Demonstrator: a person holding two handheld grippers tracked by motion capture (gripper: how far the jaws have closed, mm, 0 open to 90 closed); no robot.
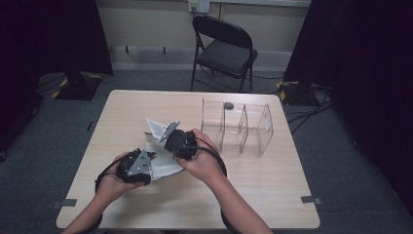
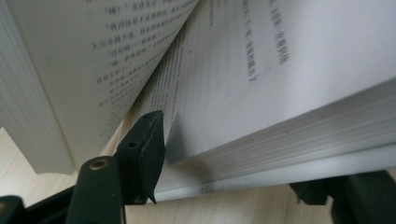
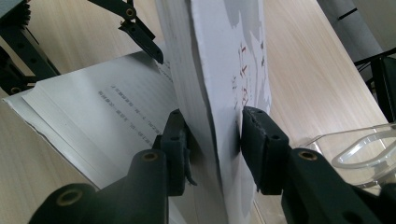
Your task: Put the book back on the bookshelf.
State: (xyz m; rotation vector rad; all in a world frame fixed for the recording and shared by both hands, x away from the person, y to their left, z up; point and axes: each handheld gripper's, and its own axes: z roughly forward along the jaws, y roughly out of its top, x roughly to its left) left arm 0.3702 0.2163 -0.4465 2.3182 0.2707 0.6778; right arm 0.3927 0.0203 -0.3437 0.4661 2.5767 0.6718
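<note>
**Camera setup**

High view: above the person's side, facing forward and down on the table (image 1: 272, 185), far off. Both gripper views sit close along their jaws; all three share the open book (image 1: 163, 163).

light: dim, soft overhead | shadows: faint | blur: near pages | edges: dark

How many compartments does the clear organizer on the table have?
3, side by side in the clear organizer on the table's far right: left, middle, right. A small dark object is at the left one.
</note>
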